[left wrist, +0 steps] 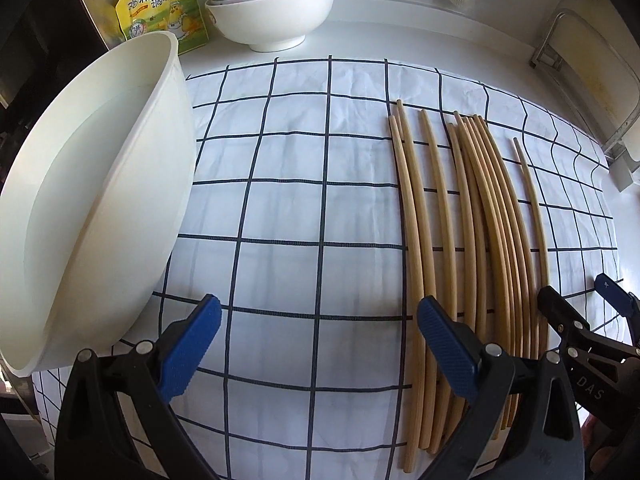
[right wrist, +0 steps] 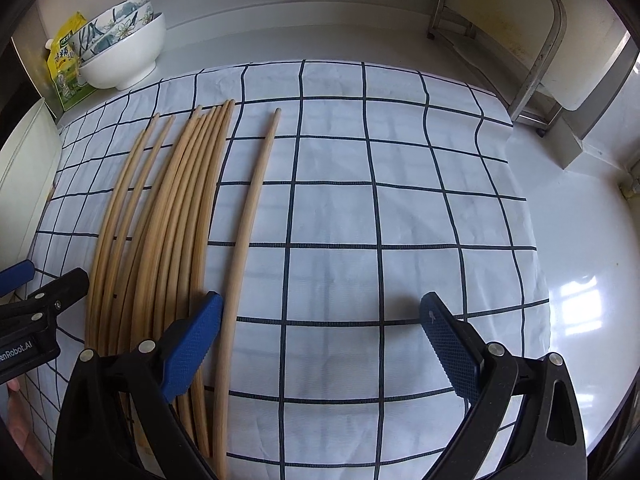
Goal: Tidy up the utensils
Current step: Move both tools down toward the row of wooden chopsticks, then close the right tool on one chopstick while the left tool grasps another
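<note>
Several wooden chopsticks [left wrist: 476,232] lie side by side on a white cloth with a dark grid [left wrist: 304,208]. My left gripper [left wrist: 320,344] is open above the cloth, its right finger over the near ends of the sticks. In the right wrist view the same chopsticks [right wrist: 176,216] lie at the left, one stick [right wrist: 250,216] a little apart. My right gripper [right wrist: 322,340] is open, nothing between its fingers, its left finger over the bundle's near end.
A large white plastic basin [left wrist: 92,200] stands at the cloth's left edge. Stacked bowls [left wrist: 272,12] and a yellow seasoning pouch [left wrist: 164,4] sit at the back. A metal rack [right wrist: 520,52] stands at the back right on the white counter [right wrist: 580,260].
</note>
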### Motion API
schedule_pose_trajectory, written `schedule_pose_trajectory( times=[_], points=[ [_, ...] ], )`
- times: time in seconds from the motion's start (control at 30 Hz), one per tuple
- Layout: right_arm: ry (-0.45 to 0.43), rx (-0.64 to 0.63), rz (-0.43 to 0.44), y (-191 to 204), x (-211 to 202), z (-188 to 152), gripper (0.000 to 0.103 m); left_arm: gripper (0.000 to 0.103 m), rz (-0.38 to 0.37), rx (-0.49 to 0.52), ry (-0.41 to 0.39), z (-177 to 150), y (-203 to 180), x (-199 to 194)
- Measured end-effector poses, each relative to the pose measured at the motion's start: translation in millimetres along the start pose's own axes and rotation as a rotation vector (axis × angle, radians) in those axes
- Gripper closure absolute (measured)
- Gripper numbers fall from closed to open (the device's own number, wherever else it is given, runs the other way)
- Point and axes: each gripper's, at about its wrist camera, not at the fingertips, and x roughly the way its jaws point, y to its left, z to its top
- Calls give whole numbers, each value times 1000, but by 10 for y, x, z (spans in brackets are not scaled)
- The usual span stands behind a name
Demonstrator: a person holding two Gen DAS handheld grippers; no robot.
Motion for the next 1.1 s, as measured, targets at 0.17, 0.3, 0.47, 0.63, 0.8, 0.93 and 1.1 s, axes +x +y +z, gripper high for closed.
schedule_pose_trajectory(
  times=[0.17, 0.3, 0.47, 0.63, 0.8, 0.93, 1.1],
  points=[
    [-10, 9, -20, -89, -10, -17, 9, 6, 8, 17, -9, 9, -61, 14],
    [-13, 14, -27, -138, -15, -10, 9, 6, 22, 20, -5, 6, -100, 41],
    [-26, 4, -31, -127, -16, -13, 9, 5, 52, 23, -9, -19, -89, 65],
    [-38, -16, -10, -79, -38, -31, 16, 15, 47, 42, -33, -46, -22, 60],
    [-51, -61, 56, -4, -85, -42, 41, 50, -21, 65, -32, -49, -192, -27],
    [-48, -107, 98, 86, -120, -43, 72, 90, -65, 96, -18, -54, -299, -51],
    [-22, -101, 145, 109, -139, -21, 97, 96, -96, 101, 12, -62, -340, -53]
  ],
)
